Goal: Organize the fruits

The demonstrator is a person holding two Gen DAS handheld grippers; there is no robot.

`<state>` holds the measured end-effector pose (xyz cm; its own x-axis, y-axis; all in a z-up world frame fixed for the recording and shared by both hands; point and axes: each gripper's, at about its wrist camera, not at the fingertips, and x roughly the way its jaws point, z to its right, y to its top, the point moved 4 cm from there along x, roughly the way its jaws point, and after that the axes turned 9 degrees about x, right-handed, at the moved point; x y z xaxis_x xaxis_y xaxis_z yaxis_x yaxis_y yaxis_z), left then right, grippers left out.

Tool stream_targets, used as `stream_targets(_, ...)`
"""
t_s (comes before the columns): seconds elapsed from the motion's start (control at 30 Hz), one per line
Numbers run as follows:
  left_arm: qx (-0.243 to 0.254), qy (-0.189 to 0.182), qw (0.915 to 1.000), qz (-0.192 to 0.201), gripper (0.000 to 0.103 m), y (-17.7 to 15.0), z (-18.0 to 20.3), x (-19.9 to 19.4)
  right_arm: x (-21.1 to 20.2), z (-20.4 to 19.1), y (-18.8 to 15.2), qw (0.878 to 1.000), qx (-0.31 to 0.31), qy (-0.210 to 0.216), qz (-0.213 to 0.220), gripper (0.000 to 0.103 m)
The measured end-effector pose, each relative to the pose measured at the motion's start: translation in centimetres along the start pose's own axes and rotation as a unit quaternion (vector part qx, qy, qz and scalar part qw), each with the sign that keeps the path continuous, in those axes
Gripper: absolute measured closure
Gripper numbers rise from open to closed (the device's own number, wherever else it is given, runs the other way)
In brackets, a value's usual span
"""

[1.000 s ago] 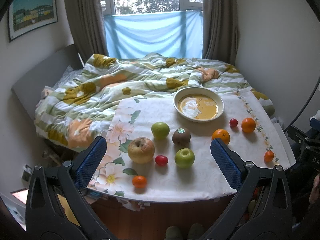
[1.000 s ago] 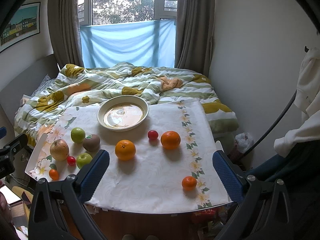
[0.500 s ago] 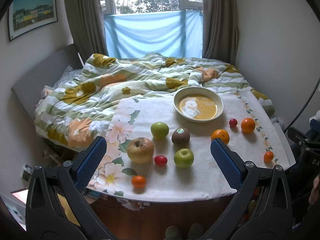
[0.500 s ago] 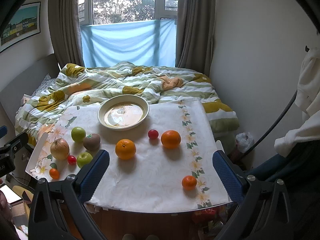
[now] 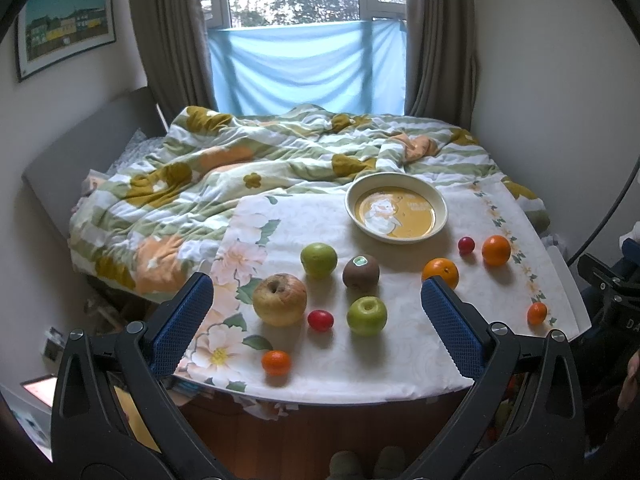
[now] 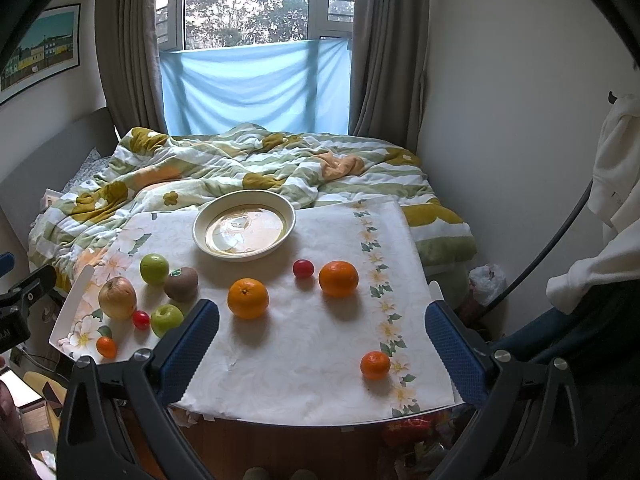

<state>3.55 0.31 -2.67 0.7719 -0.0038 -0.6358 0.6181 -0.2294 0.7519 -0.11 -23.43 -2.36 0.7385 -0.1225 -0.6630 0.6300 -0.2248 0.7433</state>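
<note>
Fruits spread over floral tablecloth [image 5: 360, 364], plate [image 6: 244, 227] at far edge. Left gripper [image 5: 316, 320] and right gripper [image 6: 322, 344] both spread wide, holding nothing, short of table. Kiwi [image 5: 361, 271] lying with sticker upward. White garment [image 6: 612, 184] visible in right view only; framed picture [image 5: 66, 26] cropped there.

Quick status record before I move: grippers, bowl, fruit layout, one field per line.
left gripper: open, holding nothing
right gripper: open, holding nothing
bowl: empty, far side of the table
green apples: two, left cluster
yellow apple: left cluster
kiwi: stickered, between the green apples
oranges: two large
mandarins: one near left edge, one near right edge
red fruits: two small
</note>
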Motion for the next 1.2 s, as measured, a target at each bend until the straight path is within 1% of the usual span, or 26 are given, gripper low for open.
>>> stream_targets(0.7,0.0,0.003,1.0,0.001,0.0,0.1,0.2,-0.3,-0.2,0.5,0.0,1.0,0.002,0.002,0.002,0.0)
stream_targets(0.83,0.0,0.003,1.0,0.006,0.0,0.1,0.4,-0.7,-0.2,0.3,0.0,1.0,0.002,0.002,0.003,0.0)
stream_targets(1.0,-0.015,0.0,0.9999,0.005,0.0,0.0,0.1,-1.2,-0.5,1.4,0.8,1.0,-0.002,0.015,0.0,0.0)
stream_targets(1.2,-0.021,0.035,0.9991,-0.016,0.0,-0.4,-0.5,-1.0,0.0,1.1,1.0,0.999,-0.023,0.036,-0.01,0.0)
